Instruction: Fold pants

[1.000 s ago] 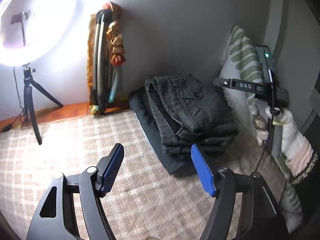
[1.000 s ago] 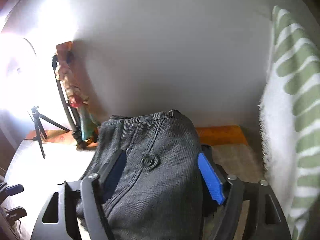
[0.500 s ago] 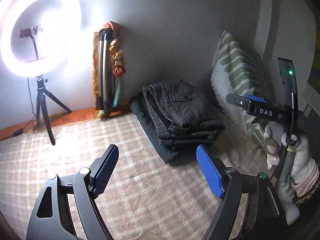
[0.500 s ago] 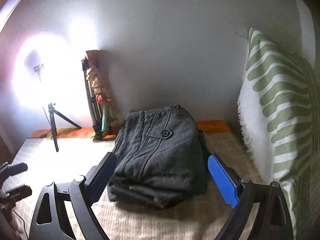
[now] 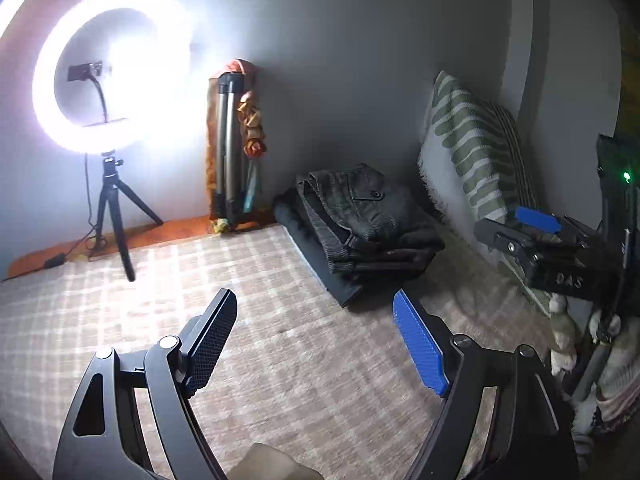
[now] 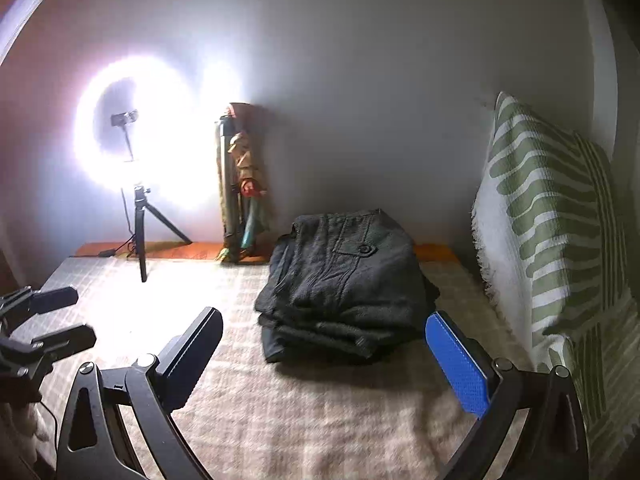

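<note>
Dark grey folded pants (image 5: 364, 216) lie on top of another folded black garment (image 5: 316, 256) at the far side of the checked bed cover, near the wall. They also show in the right wrist view (image 6: 348, 280). My left gripper (image 5: 316, 344) is open and empty, well short of the stack. My right gripper (image 6: 324, 356) is open and empty, just in front of the stack, and shows in the left wrist view (image 5: 532, 232) at the right. The left gripper shows in the right wrist view (image 6: 52, 320) at the left edge.
A lit ring light on a small tripod (image 5: 112, 200) stands at the back left. A folded tripod with cloth (image 5: 232, 148) leans on the wall. A green striped pillow (image 6: 552, 224) stands at the right. The checked cover (image 5: 280, 360) lies beneath both grippers.
Both grippers have pulled back from the folded pants. The right gripper, which had its fingers around the pants, now stands clear of them and open.
</note>
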Tool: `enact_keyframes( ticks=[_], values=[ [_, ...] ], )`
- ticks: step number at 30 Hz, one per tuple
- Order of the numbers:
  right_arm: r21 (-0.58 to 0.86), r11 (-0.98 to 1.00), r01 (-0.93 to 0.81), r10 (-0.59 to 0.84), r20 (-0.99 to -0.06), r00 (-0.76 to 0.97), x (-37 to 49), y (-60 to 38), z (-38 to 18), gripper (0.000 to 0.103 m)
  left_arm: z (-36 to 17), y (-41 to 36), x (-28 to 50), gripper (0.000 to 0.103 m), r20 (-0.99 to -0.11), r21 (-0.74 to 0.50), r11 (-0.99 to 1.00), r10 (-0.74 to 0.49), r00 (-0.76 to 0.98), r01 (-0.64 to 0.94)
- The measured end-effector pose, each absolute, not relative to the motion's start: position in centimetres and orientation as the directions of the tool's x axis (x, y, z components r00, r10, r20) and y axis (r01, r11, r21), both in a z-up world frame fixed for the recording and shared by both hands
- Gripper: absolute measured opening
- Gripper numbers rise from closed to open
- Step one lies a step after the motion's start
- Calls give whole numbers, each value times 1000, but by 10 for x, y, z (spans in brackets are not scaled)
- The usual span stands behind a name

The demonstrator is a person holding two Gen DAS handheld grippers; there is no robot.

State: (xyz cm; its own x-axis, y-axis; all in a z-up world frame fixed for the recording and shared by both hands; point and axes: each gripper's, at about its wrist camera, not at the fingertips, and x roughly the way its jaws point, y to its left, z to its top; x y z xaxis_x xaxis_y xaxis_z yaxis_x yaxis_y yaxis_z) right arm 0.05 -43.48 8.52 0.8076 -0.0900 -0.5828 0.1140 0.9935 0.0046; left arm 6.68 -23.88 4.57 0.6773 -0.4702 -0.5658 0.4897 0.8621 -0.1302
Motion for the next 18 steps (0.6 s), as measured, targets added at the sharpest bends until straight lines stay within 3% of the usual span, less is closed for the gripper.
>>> enact_keyframes(
  ticks=[3,18],
  values=[
    [3,992,123,-99,-573,813,-14,-421,82,103,45,-231,60,88,-551,-111,870,-457,699,481],
    [51,979,196,-138,-538,832,-45,-385,60,103,39,-213,43,89,-522,-126,862,-478,706,490]
  ],
)
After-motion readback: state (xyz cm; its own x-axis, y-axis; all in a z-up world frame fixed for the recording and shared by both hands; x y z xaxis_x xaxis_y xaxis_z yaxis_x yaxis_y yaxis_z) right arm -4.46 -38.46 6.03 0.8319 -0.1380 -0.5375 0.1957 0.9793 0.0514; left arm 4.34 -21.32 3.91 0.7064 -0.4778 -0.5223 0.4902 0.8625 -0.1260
